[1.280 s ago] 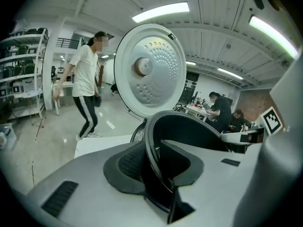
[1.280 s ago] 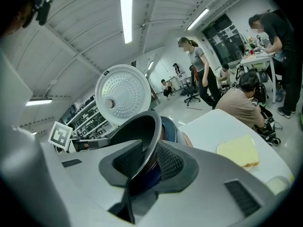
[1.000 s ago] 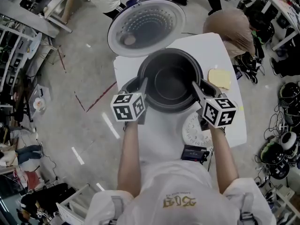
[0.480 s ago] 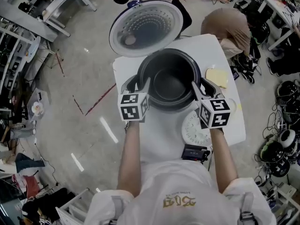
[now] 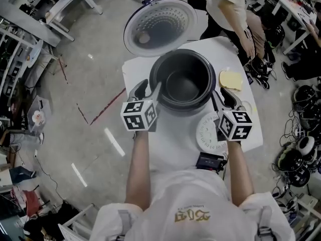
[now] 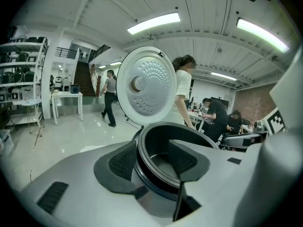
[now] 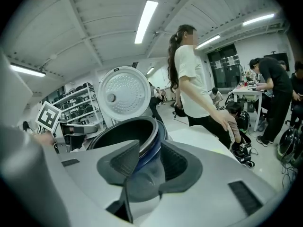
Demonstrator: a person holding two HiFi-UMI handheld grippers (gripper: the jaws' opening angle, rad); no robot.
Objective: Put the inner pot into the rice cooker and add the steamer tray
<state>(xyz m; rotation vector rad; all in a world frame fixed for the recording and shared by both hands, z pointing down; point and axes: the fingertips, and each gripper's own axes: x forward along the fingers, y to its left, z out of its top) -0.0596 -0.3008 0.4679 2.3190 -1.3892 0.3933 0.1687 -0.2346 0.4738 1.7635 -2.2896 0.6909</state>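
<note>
- The left gripper (image 5: 149, 90), grey tongs with a black-and-white marker cube, is just beside the left side of the cooker. Its jaws are opening wide. The pot's edge shows in the gap, but the pads do not press on it, so this gripper holds nothing.
- The round dark rice cooker (image 5: 173, 106) stands on the white table (image 5: 170, 144). Its round white lid (image 5: 161, 26) is tipped up at the back. The deep black metal inner pot (image 5: 184, 84) sits down inside the cooker. So the first part of the job looks done.
- The flat round white steamer tray with little holes (image 5: 206, 134) lies on the table by the cooker's front right side, partly under the right gripper. It is not in the pot yet, so that part is still left to do.
- The right gripper (image 5: 221, 98), the same kind of grey tongs, is just beside the cooker's right side. Its jaws are spread apart. The cooker's side shows in the gap, but nothing is pinched.
- I think the job is about half done. Someone has to pick up the tray and lay it in the pot.
</note>
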